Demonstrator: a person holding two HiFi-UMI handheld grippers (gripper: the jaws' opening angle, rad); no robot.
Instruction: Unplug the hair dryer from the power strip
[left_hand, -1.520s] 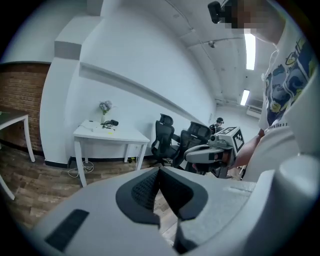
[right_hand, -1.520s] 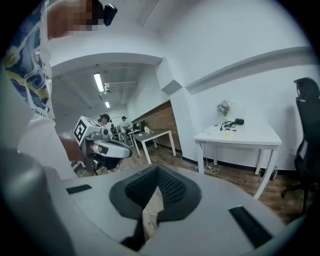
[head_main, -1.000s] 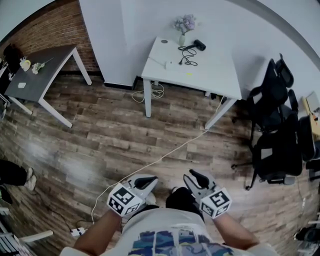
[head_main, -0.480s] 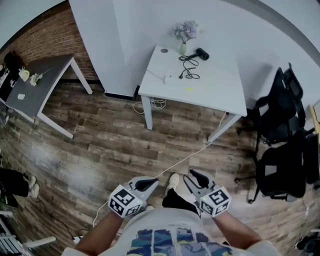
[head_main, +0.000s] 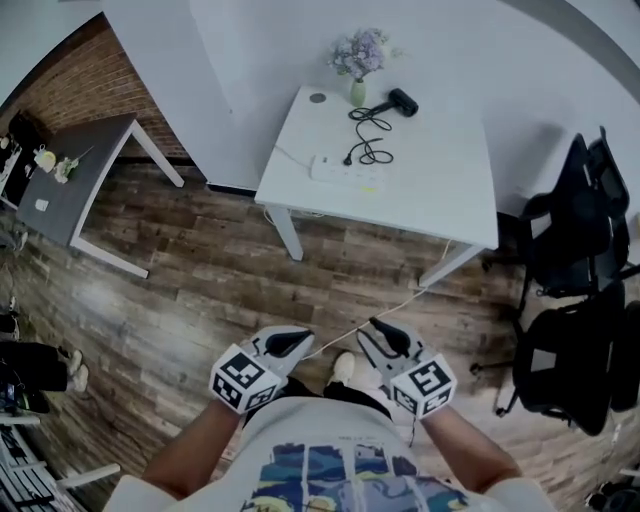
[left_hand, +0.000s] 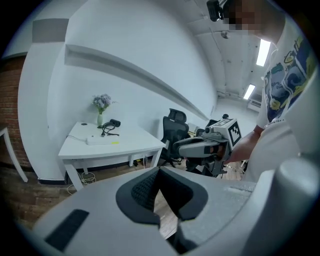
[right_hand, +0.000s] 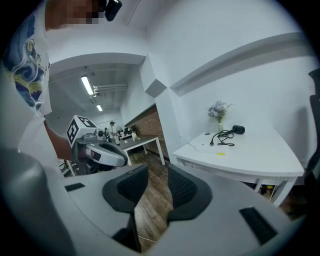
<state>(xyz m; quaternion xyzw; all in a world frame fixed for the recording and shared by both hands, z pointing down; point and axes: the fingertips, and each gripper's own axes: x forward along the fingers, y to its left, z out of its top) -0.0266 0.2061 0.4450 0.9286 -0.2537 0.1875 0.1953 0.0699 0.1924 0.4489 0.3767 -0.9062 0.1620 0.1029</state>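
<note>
A black hair dryer (head_main: 403, 100) lies at the back of the white table (head_main: 440, 195), next to its coiled black cord (head_main: 368, 135). The cord's plug sits in a white power strip (head_main: 345, 170) near the table's left edge. Both grippers hang low over the wooden floor, well short of the table. My left gripper (head_main: 290, 343) has its pad tips together and holds nothing. The jaws of my right gripper (head_main: 383, 335) stand apart and are closing, with only floor showing between them. The dryer (right_hand: 238, 129) and strip (right_hand: 212, 148) lie far ahead in the right gripper view.
A vase of flowers (head_main: 358, 60) stands at the table's back edge. Black office chairs (head_main: 575, 260) crowd the right side. A grey table (head_main: 75, 175) stands at the left by a brick wall. A white cable (head_main: 385, 308) crosses the floor. A person's shoes (head_main: 72, 375) show at far left.
The white table has come nearer and larger in the head view as I walk toward it. Both grippers travelled forward together, still side by side.
</note>
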